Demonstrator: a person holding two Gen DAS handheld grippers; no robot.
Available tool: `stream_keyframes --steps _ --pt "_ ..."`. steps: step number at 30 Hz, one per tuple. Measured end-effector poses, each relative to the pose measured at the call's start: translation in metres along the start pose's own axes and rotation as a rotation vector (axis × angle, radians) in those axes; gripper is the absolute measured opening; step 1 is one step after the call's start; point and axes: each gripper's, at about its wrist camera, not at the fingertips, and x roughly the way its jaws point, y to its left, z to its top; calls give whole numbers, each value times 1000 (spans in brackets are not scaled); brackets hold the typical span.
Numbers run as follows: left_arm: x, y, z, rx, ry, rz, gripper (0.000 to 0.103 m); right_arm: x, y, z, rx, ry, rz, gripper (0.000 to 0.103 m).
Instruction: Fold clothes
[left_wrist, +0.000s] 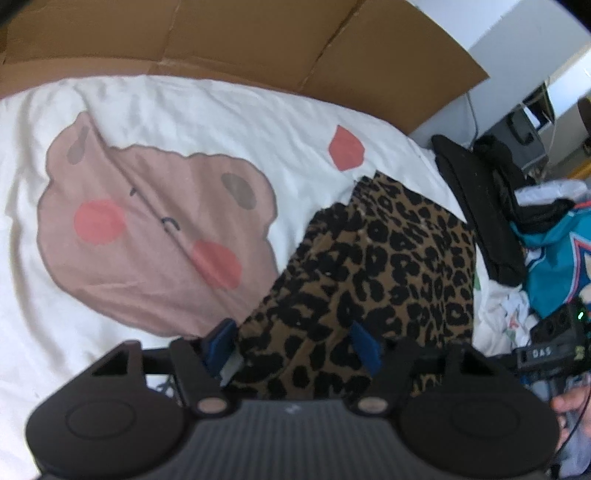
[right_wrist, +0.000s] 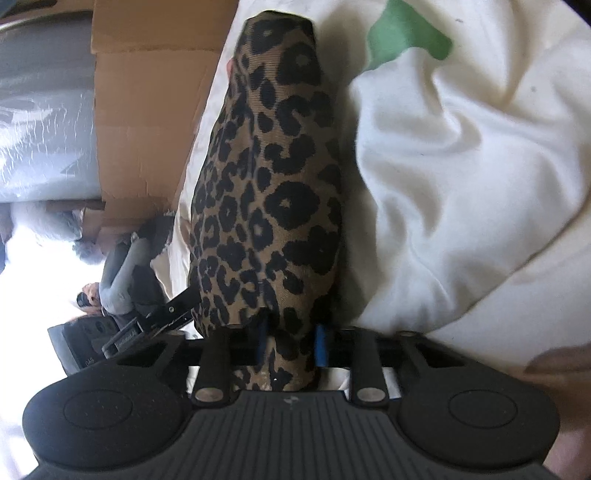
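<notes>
Leopard-print garment (right_wrist: 269, 192) between the right gripper's (right_wrist: 290, 343) matt black plastic jaws: finely ribbed woven cloth, matt. White bed cover (left_wrist: 184, 107) beyond the left gripper (left_wrist: 295, 347): soft creased cloth. Cardboard (left_wrist: 229, 37) farther back: plain brown, matt, creased.

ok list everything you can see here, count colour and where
leopard-print garment: one, tan with black spots, on the bed, its near end at both grippers
bedspread: one, white with a pink-brown cartoon face, under the garment
cardboard: one flattened sheet, brown, standing behind the bed
black clothes: a dark heap, count unclear, at the bed's right edge
teal garment: one, teal with white, beside the black heap
left gripper: one, black with blue pads, the pads either side of the leopard cloth with space around it
right gripper: one, black with blue pads, closed on a bunch of the leopard cloth
hand: one, partly seen at the picture's right edge
</notes>
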Motion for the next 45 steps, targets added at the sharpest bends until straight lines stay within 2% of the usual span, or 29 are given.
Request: stream_keyframes --steps 1,3,6,24,32,35,37,39,41,42,45 --pt "-1 1 0 -8 -1 1 57 -2 4 1 -18 3 -7 11" --pt "-2 3 1 -26 -3 3 39 -6 11 2 -56 8 -14 8" --pt "-3 5 1 -59 6 -9 32 -10 20 5 -88 16 -28 6" --pt "3 -10 -22 -187 57 -75 24 -36 39 25 -170 -8 -147 5" --pt "3 -22 -28 -201 70 -91 24 -47 38 35 -212 -30 -198 5" --pt "1 -24 -19 -183 85 -87 26 -44 33 34 -213 -29 -192 6" --pt "0 -26 -12 -158 93 -79 33 -45 29 34 -205 -32 -182 12" --pt "-1 -29 -6 -141 85 -77 59 -47 25 35 -195 -43 -176 20" --pt "-2 -32 1 -133 50 -91 69 -48 22 36 -188 -60 -175 29" --pt "0 -34 6 -128 41 -100 70 -49 20 37 -183 -71 -178 34" --pt "6 -39 21 -114 21 -122 72 -49 14 41 -144 -91 -159 35"
